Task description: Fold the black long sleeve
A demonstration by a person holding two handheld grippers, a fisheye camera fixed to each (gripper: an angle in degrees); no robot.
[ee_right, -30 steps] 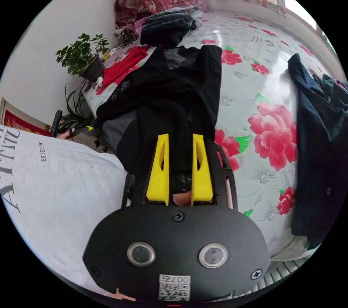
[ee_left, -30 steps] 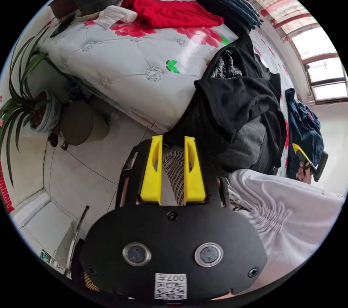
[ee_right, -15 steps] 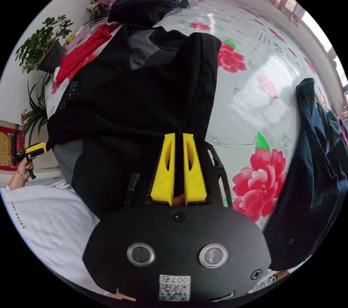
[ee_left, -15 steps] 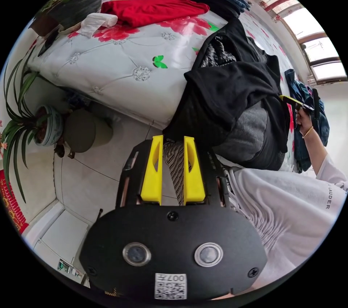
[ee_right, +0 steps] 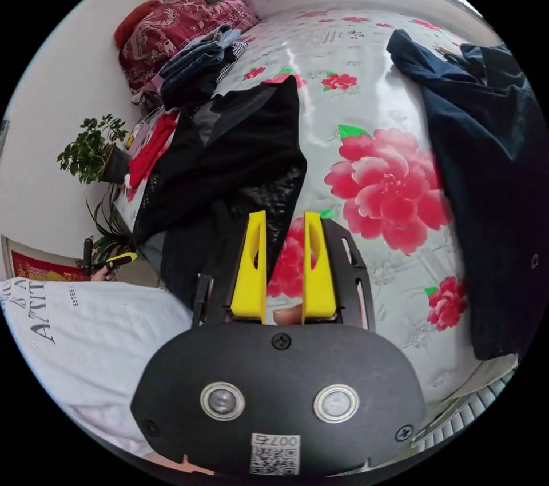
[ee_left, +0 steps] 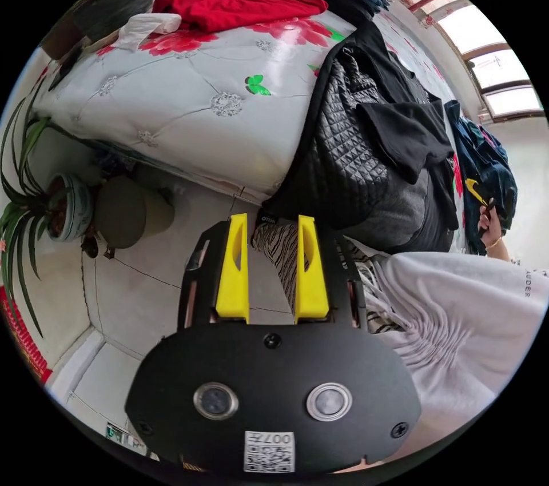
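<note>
Flowery bed holds the black long sleeve at eleven o'clock; your right gripper and left gripper gape, gripping nothing.

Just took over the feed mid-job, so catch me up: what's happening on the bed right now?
A person in a white top stands at the edge of a floral bed, holding a gripper in each hand. The black long sleeve lies partly folded on the bed, one side turned over to show its quilted lining. The left gripper and the right gripper are both open and grip nothing. A dark blue garment, a red garment and folded jeans lie nearby.
</note>
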